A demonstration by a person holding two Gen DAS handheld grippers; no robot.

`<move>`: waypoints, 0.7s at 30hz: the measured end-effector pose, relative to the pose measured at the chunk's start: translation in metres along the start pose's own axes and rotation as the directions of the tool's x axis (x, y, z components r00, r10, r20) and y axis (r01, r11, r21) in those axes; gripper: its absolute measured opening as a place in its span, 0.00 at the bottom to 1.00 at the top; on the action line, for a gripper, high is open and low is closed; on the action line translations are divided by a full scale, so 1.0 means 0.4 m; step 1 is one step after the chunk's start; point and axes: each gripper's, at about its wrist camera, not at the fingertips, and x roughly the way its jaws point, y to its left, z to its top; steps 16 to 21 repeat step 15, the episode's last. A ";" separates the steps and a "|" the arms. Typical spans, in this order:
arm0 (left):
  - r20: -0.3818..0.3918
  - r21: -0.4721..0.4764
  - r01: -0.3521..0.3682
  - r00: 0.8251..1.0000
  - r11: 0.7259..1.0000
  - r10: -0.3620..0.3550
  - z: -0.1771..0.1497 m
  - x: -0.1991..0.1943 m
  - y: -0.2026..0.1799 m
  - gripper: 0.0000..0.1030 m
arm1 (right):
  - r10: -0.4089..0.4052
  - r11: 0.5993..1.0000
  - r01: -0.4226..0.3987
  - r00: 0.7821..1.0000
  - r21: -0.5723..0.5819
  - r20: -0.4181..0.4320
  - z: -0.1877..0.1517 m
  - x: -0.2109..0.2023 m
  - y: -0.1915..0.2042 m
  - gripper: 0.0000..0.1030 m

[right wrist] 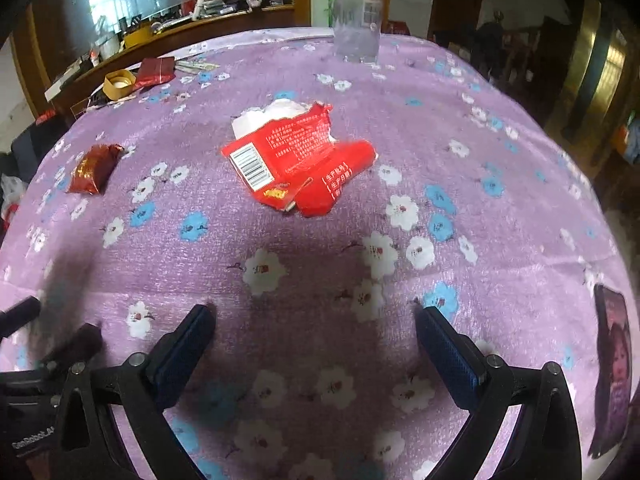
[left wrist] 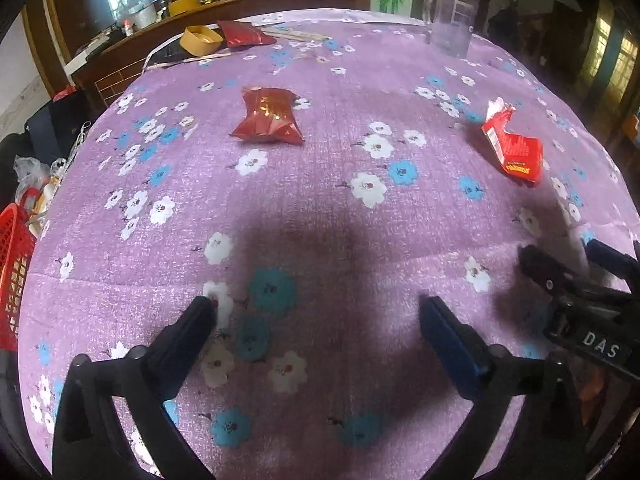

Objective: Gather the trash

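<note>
Left wrist view. The left gripper [left wrist: 318, 306] pointed down at the tabletop [left wrist: 400, 92], which was covered in a purple cloth printed with white and blue flowers. Its jaws stood wide apart, nothing between them; only cloth and the gripper's own shadow lay below. A dark red foil packet [left wrist: 268, 116] lay ahead and slightly left of centre, well apart from the fingers. A torn bright red wrapper [left wrist: 516, 148] lay farther right, crumpled, its white inner side showing at the torn end. The right gripper [left wrist: 560, 256] entered from the lower right edge, its fingers apart over bare cloth, near the red wrapper but not touching it. At the far left edge of the tabletop sat a yellow tape roll [left wrist: 201, 40] with another dark red packet [left wrist: 244, 34] just beside it. A clear plastic jug [left wrist: 454, 20] stood upright at the far right. A red basket [left wrist: 14, 276] showed past the left edge of the tabletop.

Right wrist view. The right gripper [right wrist: 316, 316] was likewise spread open and empty, aimed down at the cloth. The torn red wrapper [right wrist: 296, 164] lay straight ahead of it, barcode facing up, clear of both fingers. The dark red foil packet [right wrist: 96, 168] lay well off to the left. The clear jug [right wrist: 358, 24] stood at the far side, the tape roll [right wrist: 119, 82] far left. The left gripper's fingers [right wrist: 18, 314] showed at the lower left edge. A phone [right wrist: 612, 368] with a lit screen lay at the right edge.
</note>
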 end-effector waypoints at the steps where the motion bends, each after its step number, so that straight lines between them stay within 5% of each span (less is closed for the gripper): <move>1: 0.000 -0.006 0.007 1.000 1.000 -0.007 0.003 0.002 0.001 1.00 | 0.000 1.000 0.000 1.000 0.000 0.000 0.000 0.000 0.000 1.00; 21: 0.038 -0.032 -0.001 0.999 0.999 0.002 0.025 0.018 0.006 1.00 | 0.000 1.000 0.000 1.000 0.000 0.000 -0.001 0.002 0.000 1.00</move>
